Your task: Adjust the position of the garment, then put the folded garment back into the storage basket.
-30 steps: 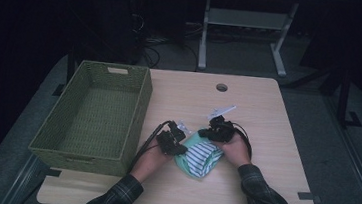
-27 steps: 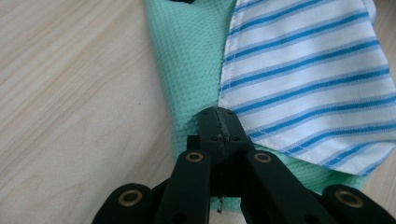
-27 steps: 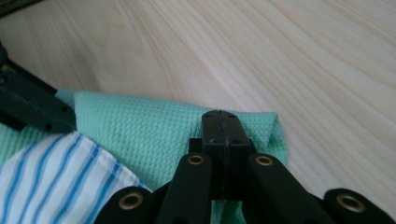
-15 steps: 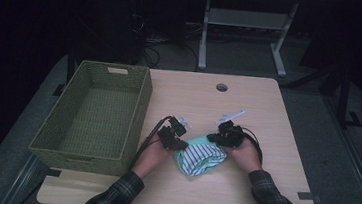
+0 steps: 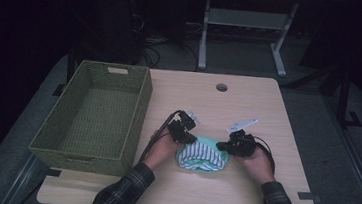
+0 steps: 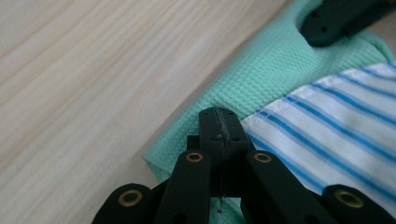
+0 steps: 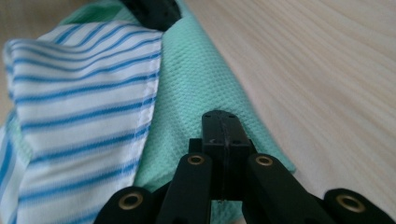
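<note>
Looking down from the high view, we see the left gripper (image 5: pixel 188 142) and the right gripper (image 5: pixel 224 147) at either end of a bundled cloth (image 5: pixel 202 157), which lies on the wooden table (image 5: pixel 248 108) near its front edge, just right of the green woven basket (image 5: pixel 98 114). Our plaid sleeves come in from the bottom, and a hand sits behind each gripper. The cloth shows mint green fabric at its far edge and white fabric with blue stripes bunched over the near part. Each gripper's tip meets an end of the cloth. A round hole (image 5: pixel 221 87) sits in the tabletop toward the far edge.

From the left gripper view, we find our jaws pressed together with a thin fold of the cloth (image 6: pixel 261 79) pinched between them, right where the mint waffle-weave meets the striped hem. The other gripper's black tip (image 6: pixel 343 16) rests on the mint fabric at the far end. Bare wood grain runs to the left.

From the right gripper view, our jaws are likewise closed tight, nipping the edge of the cloth (image 7: pixel 196 79), with the striped layer folded over to the left. The left gripper's dark tip (image 7: pixel 154 11) sits at the far end of the fabric.
</note>
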